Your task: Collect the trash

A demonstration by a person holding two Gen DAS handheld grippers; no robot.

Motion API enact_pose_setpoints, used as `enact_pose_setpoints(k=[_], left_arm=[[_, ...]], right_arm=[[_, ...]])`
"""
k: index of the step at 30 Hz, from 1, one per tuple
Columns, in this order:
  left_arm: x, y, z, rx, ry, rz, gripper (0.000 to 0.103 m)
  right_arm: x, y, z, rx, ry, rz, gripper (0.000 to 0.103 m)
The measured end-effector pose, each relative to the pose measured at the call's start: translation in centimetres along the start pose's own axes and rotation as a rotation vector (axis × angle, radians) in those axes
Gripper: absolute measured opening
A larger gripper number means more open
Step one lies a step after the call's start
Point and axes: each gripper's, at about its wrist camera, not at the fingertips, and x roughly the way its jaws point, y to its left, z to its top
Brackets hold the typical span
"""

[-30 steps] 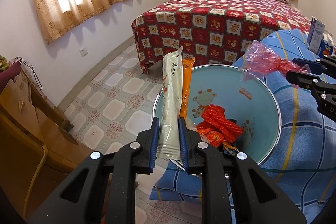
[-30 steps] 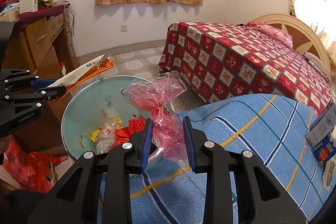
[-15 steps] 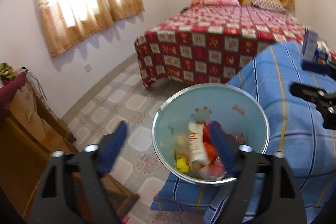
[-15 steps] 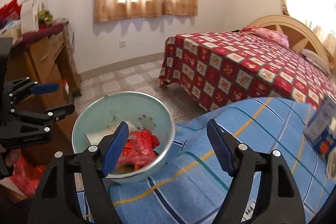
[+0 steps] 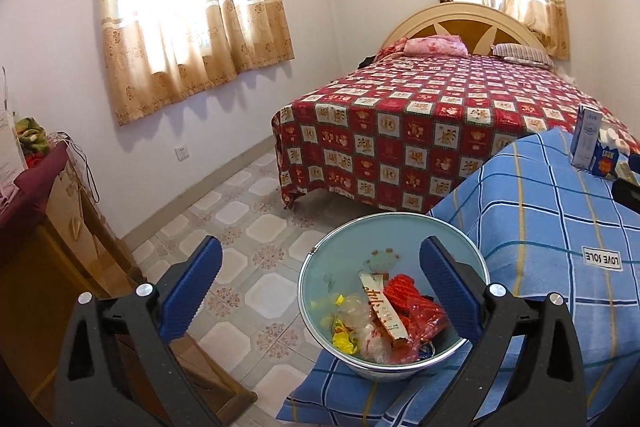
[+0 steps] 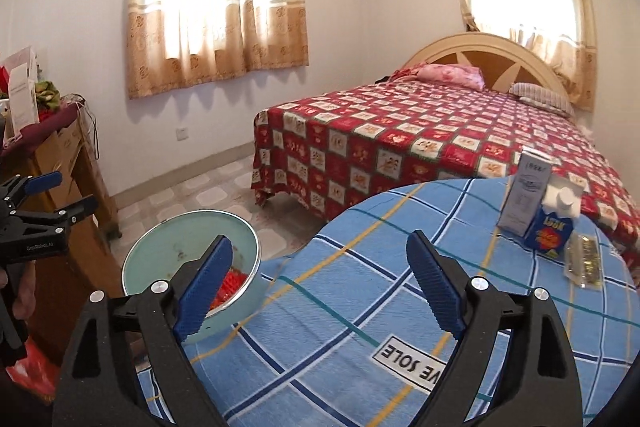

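Your left gripper and right gripper have just opened wide with nothing between them, the trash sits in the round basin at 6 o'clock on the blue checked blanket marked "LOVE SOLE", and the red bed waits at 1 o'clock.

Open blue-checked bench lies ahead of the right gripper; cartons crowd its far right, the trash basin its left edge.

The right gripper's blue pad hides most of the trash in the basin. At three o'clock, the left view's edge cuts off the blue carton.
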Motion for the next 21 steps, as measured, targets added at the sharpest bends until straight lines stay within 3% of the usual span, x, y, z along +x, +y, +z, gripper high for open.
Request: enact_pose_setpoints(k=[21], left_arm=[[-0.36,0.16,0.18,-0.006,0.007,-0.013,0.097]], right_arm=[[-0.92,-0.05,-0.03,-0.005,0.003,-0.010,0.090]])
